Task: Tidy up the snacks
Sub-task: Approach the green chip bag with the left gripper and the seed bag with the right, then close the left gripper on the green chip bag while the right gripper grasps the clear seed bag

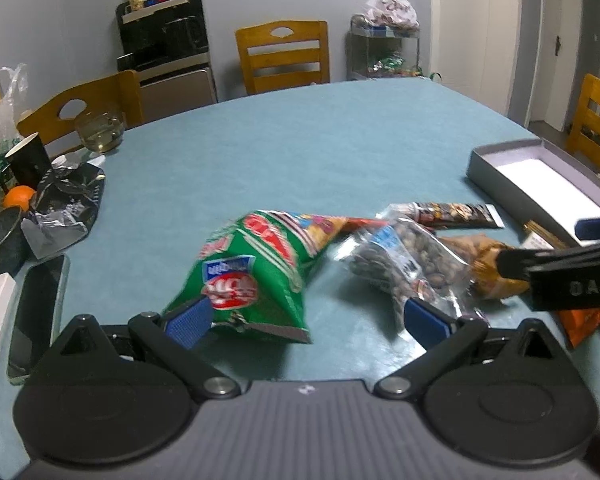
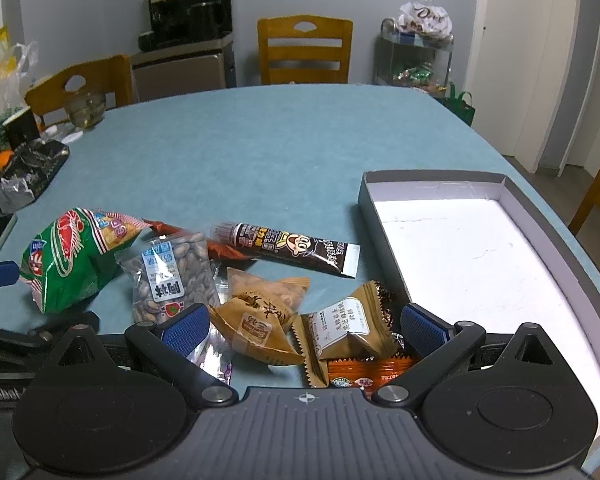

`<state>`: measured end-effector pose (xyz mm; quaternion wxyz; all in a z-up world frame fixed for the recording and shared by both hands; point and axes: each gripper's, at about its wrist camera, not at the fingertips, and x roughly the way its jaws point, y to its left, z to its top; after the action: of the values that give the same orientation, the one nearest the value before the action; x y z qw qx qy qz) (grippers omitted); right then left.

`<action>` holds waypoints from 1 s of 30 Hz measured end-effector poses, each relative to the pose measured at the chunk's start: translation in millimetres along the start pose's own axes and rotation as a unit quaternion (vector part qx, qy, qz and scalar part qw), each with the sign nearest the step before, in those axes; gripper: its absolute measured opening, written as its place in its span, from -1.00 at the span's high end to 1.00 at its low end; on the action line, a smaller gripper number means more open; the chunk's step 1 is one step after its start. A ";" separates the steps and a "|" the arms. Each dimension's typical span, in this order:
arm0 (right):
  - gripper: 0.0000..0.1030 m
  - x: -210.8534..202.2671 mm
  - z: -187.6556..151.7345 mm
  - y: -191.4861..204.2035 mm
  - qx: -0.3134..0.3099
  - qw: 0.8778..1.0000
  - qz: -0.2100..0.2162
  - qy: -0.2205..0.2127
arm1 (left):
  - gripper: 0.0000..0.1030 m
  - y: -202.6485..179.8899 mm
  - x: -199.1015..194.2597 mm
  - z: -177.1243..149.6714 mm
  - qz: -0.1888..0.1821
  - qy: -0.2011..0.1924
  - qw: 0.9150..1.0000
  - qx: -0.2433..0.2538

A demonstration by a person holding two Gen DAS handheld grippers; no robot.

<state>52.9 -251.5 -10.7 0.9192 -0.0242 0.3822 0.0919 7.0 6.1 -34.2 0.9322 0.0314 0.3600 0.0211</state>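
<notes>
My left gripper (image 1: 306, 320) is open, its jaws wide around the near end of a green chip bag (image 1: 256, 276), which looks blurred; the bag also shows in the right wrist view (image 2: 72, 256). A clear bag of seeds (image 2: 168, 276) lies right of it (image 1: 400, 264). A dark tube snack (image 2: 292, 248) lies behind. My right gripper (image 2: 304, 326) is open over a tan pouch (image 2: 260, 316), a small tan packet (image 2: 348, 328) and an orange packet (image 2: 364, 374). An open grey box (image 2: 480, 256) with a white floor lies at the right.
The blue-green table (image 2: 260, 152) carries a phone (image 1: 36, 312), a crumpled black bag (image 1: 64, 208), an orange (image 1: 18, 196), a dark cup (image 1: 28, 160) and a glass bowl (image 1: 100, 130) at the left. Wooden chairs (image 2: 304, 50) stand around it.
</notes>
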 end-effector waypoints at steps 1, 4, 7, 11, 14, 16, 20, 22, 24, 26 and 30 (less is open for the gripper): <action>-1.00 0.0 -0.5 -1.5 0.004 1.000 0.005 -0.003 | -1.00 5.2 -0.3 0.6 0.000 -0.004 1.000 -0.005; -1.00 0.1 -3.3 -4.9 0.011 0.999 0.025 -0.018 | -1.00 20.3 -0.4 2.8 -0.001 -0.013 1.000 -0.019; -1.00 2.6 -2.6 -2.9 0.007 0.998 0.050 -0.021 | -1.00 32.7 2.0 7.2 0.004 -0.026 1.000 -0.014; -1.00 2.8 2.5 13.0 -0.041 0.995 0.085 -0.035 | -1.00 44.3 8.6 14.4 0.009 -0.044 0.999 0.004; -1.00 6.4 5.5 33.5 -0.100 0.990 0.095 -0.040 | -1.00 51.2 18.1 21.0 -0.021 -0.039 0.999 0.021; -1.00 14.5 6.3 46.6 -0.132 0.986 0.096 -0.035 | -1.00 53.6 24.8 23.1 -0.038 -0.035 0.998 0.026; -1.00 33.6 7.9 63.7 -0.154 0.982 0.106 -0.021 | -1.00 55.1 39.1 22.5 -0.045 -0.016 0.999 0.019; -0.98 42.5 9.8 67.4 -0.151 0.982 0.116 -0.006 | -1.00 58.0 43.0 21.4 -0.055 -0.015 0.998 0.011; -0.97 46.1 10.4 69.0 -0.147 0.982 0.117 -0.008 | -1.00 59.6 46.5 19.2 -0.061 -0.013 0.998 0.005; -0.97 48.8 11.5 68.8 -0.139 0.983 0.122 -0.010 | -1.00 61.6 51.3 17.0 -0.063 -0.009 0.998 -0.001; -0.91 55.2 10.0 68.8 -0.136 0.984 0.117 -0.010 | -1.00 64.2 60.4 13.7 -0.061 0.004 0.998 -0.009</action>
<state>85.2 -174.5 -40.9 0.8940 -0.1034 0.3566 0.2506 59.9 73.3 -59.7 0.9305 0.0006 0.3647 -0.0327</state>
